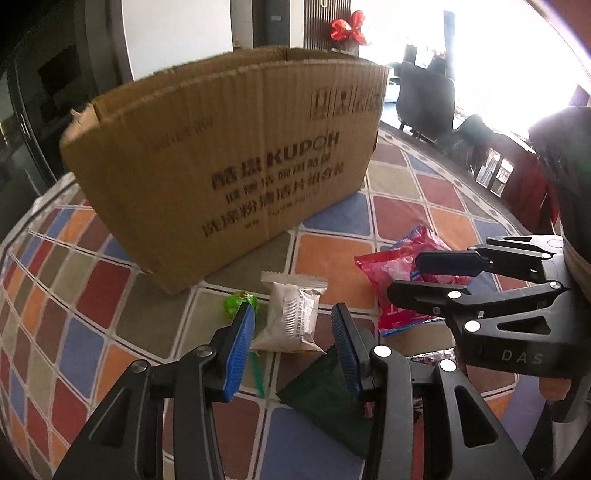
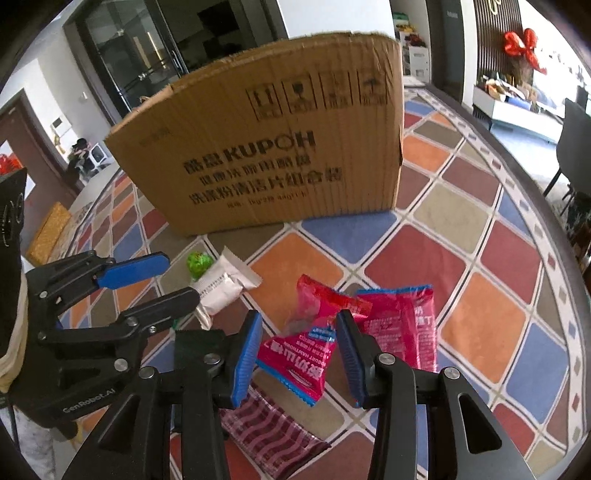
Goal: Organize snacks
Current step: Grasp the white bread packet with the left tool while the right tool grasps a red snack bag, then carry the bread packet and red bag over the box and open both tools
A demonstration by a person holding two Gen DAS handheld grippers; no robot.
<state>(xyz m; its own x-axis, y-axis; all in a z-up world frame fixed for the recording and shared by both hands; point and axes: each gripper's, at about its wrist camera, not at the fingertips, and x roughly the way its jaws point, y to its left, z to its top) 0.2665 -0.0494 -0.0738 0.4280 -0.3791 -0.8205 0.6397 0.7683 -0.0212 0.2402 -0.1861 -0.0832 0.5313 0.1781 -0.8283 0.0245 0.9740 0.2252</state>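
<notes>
A brown cardboard box (image 1: 229,155) marked KUPOH stands at the back of the table; it also shows in the right wrist view (image 2: 273,147). My left gripper (image 1: 291,325) is open, its jaws either side of a white snack packet (image 1: 291,314), just above it. A green candy (image 1: 240,301) lies left of the packet and a dark green packet (image 1: 325,398) lies below it. My right gripper (image 2: 299,332) is open over a red snack packet (image 2: 306,350). A second red packet (image 2: 406,325) lies right of it.
The table wears a cloth of coloured diamonds (image 2: 461,258). A maroon patterned packet (image 2: 269,432) lies under my right gripper. Dark chairs (image 1: 424,96) stand beyond the table's far edge. A red bow (image 1: 347,27) hangs on the back wall.
</notes>
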